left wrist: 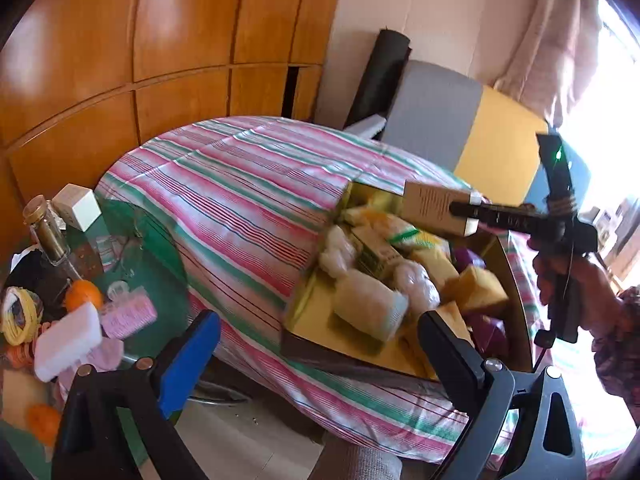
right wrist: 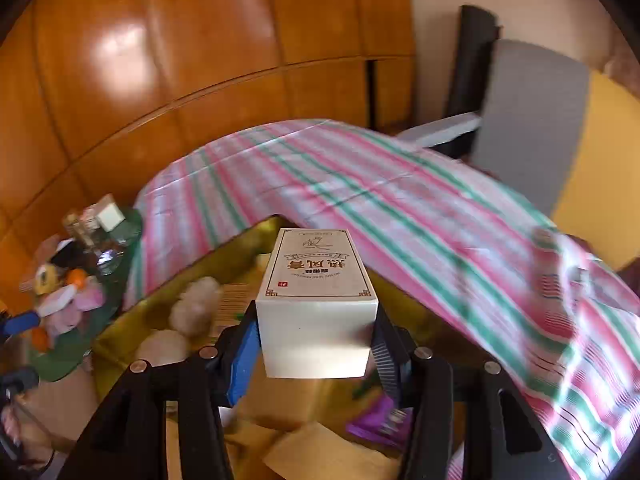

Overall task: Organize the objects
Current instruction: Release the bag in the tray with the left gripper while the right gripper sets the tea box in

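**Carton held above the gold box**

A beige rectangular cardboard carton (right wrist: 316, 304) is clamped across its short width by the right gripper (right wrist: 316, 334), with its long axis running straight ahead along the fingers, toward twelve o'clock. It is carried over the open gold-lined box (left wrist: 316, 312) resting on the pink-and-green striped cloth (left wrist: 240, 184); the box is already crowded with wrapped packets. In the left wrist view the carton (left wrist: 436, 208) is seen at two o'clock, well apart from the left gripper (left wrist: 320, 344), whose fingers are spread wide with nothing between them. The right hand is therefore judged the one placed to lower the carton.
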A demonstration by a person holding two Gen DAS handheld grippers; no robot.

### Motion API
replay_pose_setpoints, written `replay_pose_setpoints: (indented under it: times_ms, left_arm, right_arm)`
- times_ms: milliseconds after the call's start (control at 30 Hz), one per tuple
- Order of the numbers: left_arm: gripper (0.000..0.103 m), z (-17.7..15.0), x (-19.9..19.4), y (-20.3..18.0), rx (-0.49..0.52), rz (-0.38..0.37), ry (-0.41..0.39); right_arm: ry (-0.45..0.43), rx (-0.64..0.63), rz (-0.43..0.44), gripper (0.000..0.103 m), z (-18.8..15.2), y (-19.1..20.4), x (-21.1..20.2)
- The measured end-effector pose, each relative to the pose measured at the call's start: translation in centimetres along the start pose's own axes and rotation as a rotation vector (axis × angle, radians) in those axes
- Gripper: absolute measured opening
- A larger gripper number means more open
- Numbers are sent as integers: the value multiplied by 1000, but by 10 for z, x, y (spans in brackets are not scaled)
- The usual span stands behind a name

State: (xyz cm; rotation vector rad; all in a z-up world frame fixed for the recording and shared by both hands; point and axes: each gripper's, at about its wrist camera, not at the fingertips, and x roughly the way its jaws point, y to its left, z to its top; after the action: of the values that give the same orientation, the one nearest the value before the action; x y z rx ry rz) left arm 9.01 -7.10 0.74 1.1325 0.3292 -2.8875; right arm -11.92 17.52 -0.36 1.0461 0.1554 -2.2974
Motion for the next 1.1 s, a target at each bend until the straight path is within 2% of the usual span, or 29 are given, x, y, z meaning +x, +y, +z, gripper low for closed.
replay_pose_setpoints:
  times_ms: [67,133,200,267,367,500,633,767,900,1100]
  left_arm:
    - [101,2,-3,10,-29,5,-8]
    - [101,4,-3,15,-50,7,1]
    - [101,5,-5,16,-56,11,-1]
    - [103,6,-5,12,-52,30,-4]
    - [103,7,8,-2,-26,79,31]
    - [103,9,22,-16,-28,59,78]
    - [103,12,29,-28,-8,72,104]
    - [103,15,24,-38,5,60,94]
    - [103,22,13,-44,30,99,83]
    - [103,26,-6,-44,43,143,71]
  right_arm:
    - [60,-37,21,52,3,5,12]
    - [91,-65,-24,52,5,9,22]
    - [117,-20,-74,52,7,5,24]
    - [77,53,-117,54,5,-3,11]
    - [18,180,-167,62,-7,-13,-16]
    - [6,273,-204,62,-31,-7,-40]
    - [-20,295,-241,62,-50,17,-58]
    - [-33,302,-276,62,-58,42,-71]
    - [-74,331,-284,62,-67,69,-92]
    - [-98,370,-391,62,-78,89,-120]
